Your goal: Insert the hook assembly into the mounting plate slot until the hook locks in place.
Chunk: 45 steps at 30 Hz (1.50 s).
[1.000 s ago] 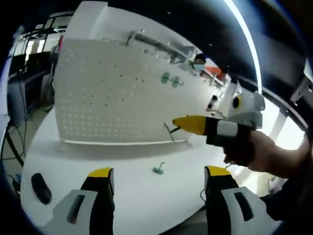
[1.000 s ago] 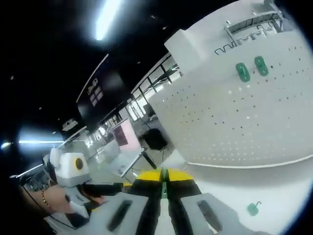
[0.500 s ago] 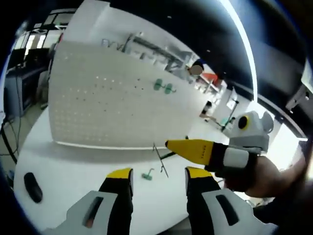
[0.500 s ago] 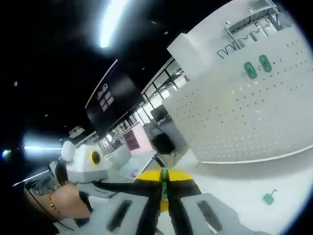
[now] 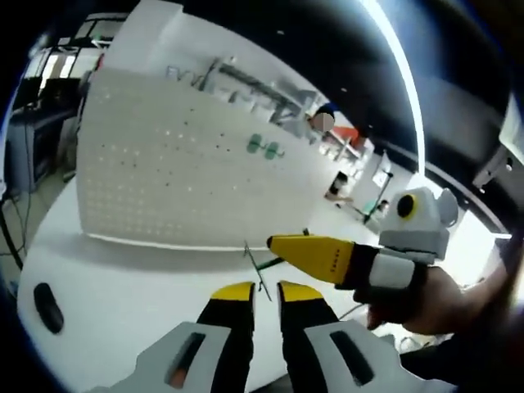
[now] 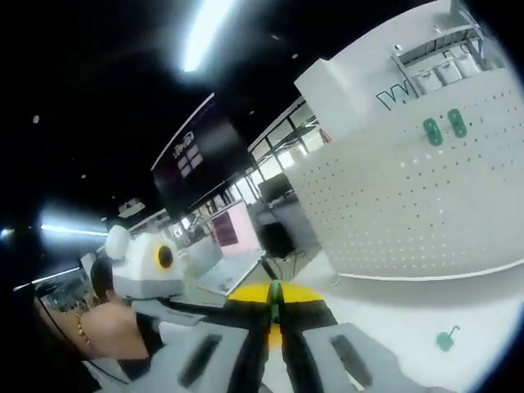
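Note:
The hook assembly, a thin wire on a small green base, is held up over the table, and my right gripper is shut on it. In the right gripper view its green base is pinched between that gripper's yellow tips. My left gripper has its jaws drawn in to a narrow gap, with the wire's lower end just above the gap. The mounting plate, a white perforated board, stands upright at the table's back with two green pieces fixed on it.
A second green hook piece lies loose on the white round table in front of the board. A black oval object sits near the table's left edge. A person's hand holds the right gripper. Office furniture stands behind.
My left jaws have gone from wide apart to a narrow gap. The right gripper has brought the hook leftward and closer, down to the left jaws' tips.

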Motion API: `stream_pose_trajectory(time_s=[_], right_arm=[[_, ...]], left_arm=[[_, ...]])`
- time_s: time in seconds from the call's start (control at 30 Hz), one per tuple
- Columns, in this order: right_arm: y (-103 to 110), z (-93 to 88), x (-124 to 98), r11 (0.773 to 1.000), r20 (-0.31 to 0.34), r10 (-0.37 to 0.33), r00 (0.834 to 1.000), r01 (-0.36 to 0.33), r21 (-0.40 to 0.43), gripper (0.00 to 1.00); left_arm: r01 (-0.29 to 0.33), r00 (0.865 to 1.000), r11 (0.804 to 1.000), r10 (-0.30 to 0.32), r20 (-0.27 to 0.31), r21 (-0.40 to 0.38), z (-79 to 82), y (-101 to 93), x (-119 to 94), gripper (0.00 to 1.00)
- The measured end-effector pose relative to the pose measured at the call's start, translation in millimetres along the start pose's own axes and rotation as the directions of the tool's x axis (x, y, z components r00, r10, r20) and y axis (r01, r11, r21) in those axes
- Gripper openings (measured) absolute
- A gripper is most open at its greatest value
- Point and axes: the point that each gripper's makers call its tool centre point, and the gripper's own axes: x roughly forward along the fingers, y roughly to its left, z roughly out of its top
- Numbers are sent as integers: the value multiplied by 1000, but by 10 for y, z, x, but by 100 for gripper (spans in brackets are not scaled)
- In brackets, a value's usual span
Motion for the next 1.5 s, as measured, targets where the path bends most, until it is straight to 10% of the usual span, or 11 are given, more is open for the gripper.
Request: stream_pose_trajectory(time_s=[0.83,1.23,1.5], right_arm=[[120,15,-40,994,19,-2,1000,4,-112,1],[126,76,-176,999,19,14,1000,-13,-38,10],[116,94,-161,1000,24,18,1000,-18,-25,11]], left_arm=[[35,997,995,-28,66,-93,65,-16,-52,1],[-87,994,995,83,77,49,158,172,-115,1],[-141,987,955,117,107,261,274,120,-137,1]])
